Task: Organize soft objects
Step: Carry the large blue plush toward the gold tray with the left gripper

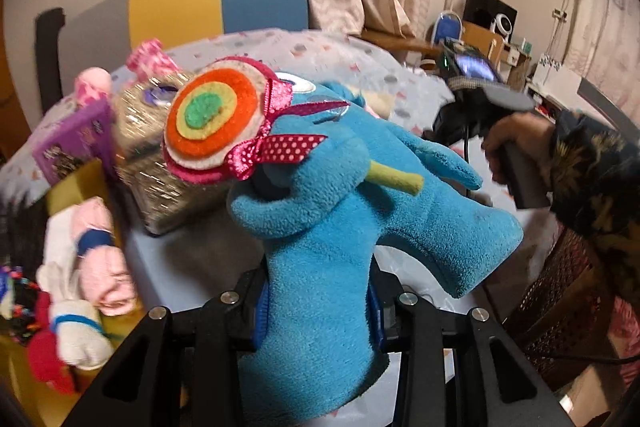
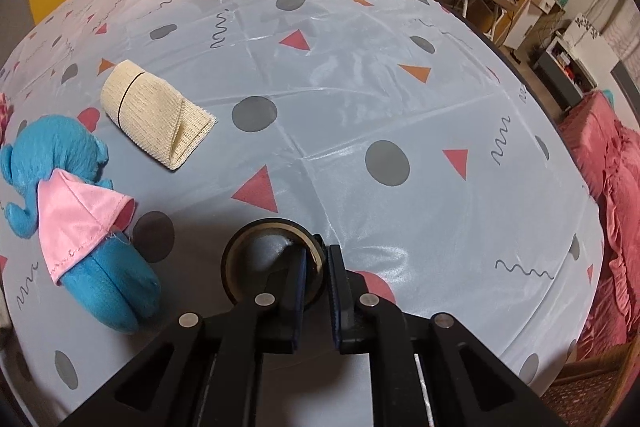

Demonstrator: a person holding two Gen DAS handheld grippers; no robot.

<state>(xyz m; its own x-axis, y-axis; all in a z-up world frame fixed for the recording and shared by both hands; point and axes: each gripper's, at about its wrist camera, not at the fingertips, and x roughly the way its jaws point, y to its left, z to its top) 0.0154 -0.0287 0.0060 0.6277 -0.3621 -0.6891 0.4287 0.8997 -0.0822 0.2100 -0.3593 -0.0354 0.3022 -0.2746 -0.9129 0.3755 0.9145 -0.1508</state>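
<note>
My left gripper (image 1: pixel 318 301) is shut on a blue plush toy (image 1: pixel 332 227) that carries a felt lollipop (image 1: pixel 212 121) with a pink dotted ribbon; I hold it above the table. My right gripper (image 2: pixel 316 291) is shut on the rim of a dark tape ring (image 2: pixel 272 259) that rests on the patterned tablecloth (image 2: pixel 360 67). In the right wrist view another blue plush with a pink cloth (image 2: pixel 76 227) lies at the left, and a folded cream knit cloth (image 2: pixel 154 113) lies beyond it.
A yellow box (image 1: pixel 76 187) at the left holds pink and white soft toys (image 1: pixel 96 259). A glittery box (image 1: pixel 160 155) and a purple box (image 1: pixel 76 143) stand behind the plush. A wicker chair (image 1: pixel 560 307) is at the right. A red cushion (image 2: pixel 612 187) lies past the table's right edge.
</note>
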